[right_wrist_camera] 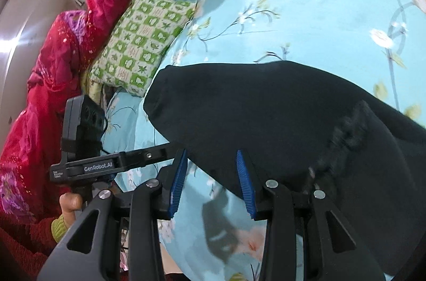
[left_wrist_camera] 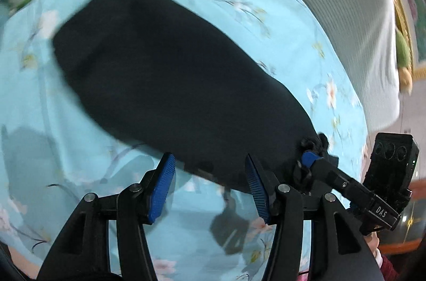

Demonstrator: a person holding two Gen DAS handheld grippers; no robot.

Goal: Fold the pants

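Note:
Black pants (left_wrist_camera: 165,78) lie flat on the light blue floral bedsheet (left_wrist_camera: 279,23), stretched from upper left to lower right. My left gripper (left_wrist_camera: 210,164) hovers open over their near edge, nothing between its blue pads. At the pants' lower right end, some bunched fabric sits by the right gripper's blue fingertip (left_wrist_camera: 308,158). In the right wrist view the pants (right_wrist_camera: 266,105) fill the middle. My right gripper (right_wrist_camera: 211,161) stands open at their near edge, pads not pressing on the cloth. The left gripper's side bar (right_wrist_camera: 106,166) and a hand (right_wrist_camera: 69,203) show at left.
A green and white checked pillow (right_wrist_camera: 143,41) lies just past the pants' far end, beside a red quilt (right_wrist_camera: 66,54). Grey striped bedding (left_wrist_camera: 332,1) borders the sheet on the far side. A small plush toy (left_wrist_camera: 403,60) sits by a framed picture.

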